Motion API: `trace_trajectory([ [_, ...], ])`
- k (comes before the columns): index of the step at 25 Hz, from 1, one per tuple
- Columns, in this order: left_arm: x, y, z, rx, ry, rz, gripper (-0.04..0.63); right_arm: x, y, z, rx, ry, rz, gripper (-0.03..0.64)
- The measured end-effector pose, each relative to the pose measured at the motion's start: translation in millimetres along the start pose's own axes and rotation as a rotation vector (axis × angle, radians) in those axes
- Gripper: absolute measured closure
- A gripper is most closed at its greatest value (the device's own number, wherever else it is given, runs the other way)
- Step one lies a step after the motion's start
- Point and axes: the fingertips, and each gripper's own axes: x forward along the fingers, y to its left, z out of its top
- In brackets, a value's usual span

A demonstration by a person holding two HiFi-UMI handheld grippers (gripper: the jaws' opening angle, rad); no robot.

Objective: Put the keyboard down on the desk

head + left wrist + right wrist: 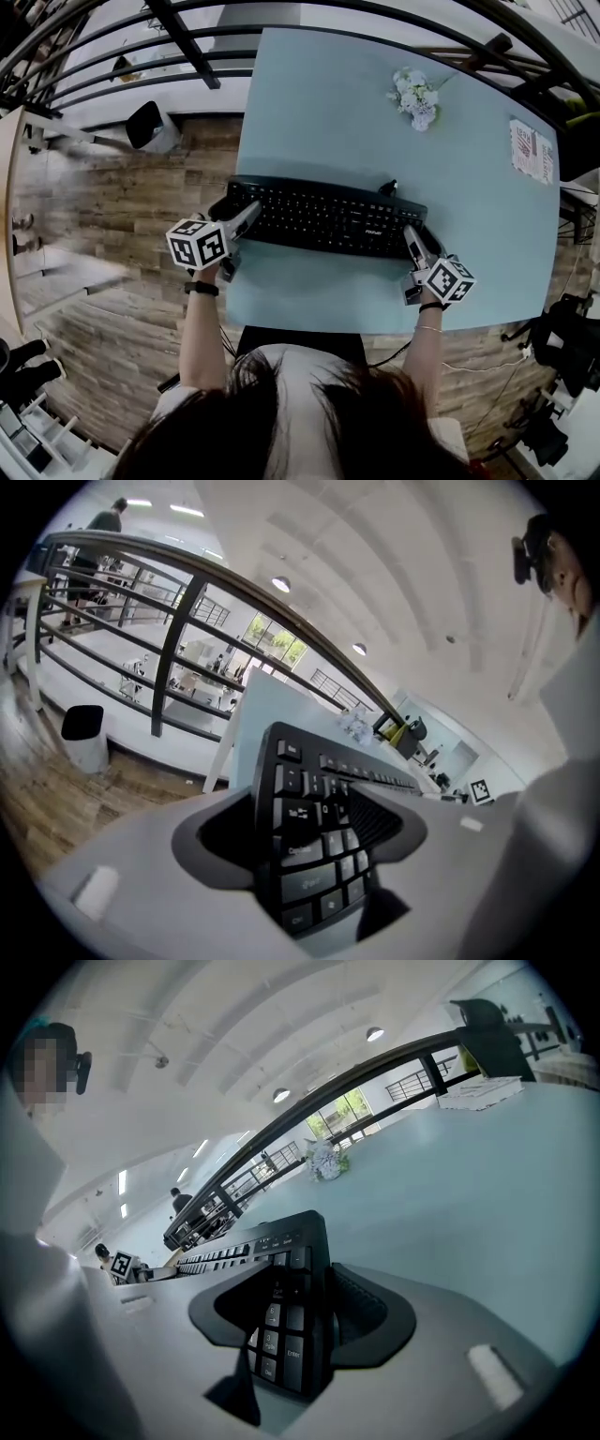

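The left gripper (246,214) and the right gripper (412,240) were held with jaws parted. One end of the keyboard (328,217) was straddled by each, unclamped. The keyboard was laid flat on the near part of the desk (319,103), with flowers (414,97) set beyond.

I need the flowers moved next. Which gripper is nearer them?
Right. The right gripper is at the keyboard's right end, with the flowers almost straight beyond it; the left gripper is at the keyboard's left end, farther off to the side.
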Motion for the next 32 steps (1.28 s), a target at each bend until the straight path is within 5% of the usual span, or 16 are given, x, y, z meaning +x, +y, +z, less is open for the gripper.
trace_trajectory([
  [20, -12.3, 22.1, -7.6, 0.06, -0.108, 0.098, 0.242, 15.1, 10.2, -1.0, -0.176, -0.01, -0.075, 0.437],
  [32, -21.6, 26.0, 3.5, 0.084, -0.152, 0.135, 0.238, 6.1, 9.7, -2.3, -0.194, -0.017, -0.101, 0.419],
])
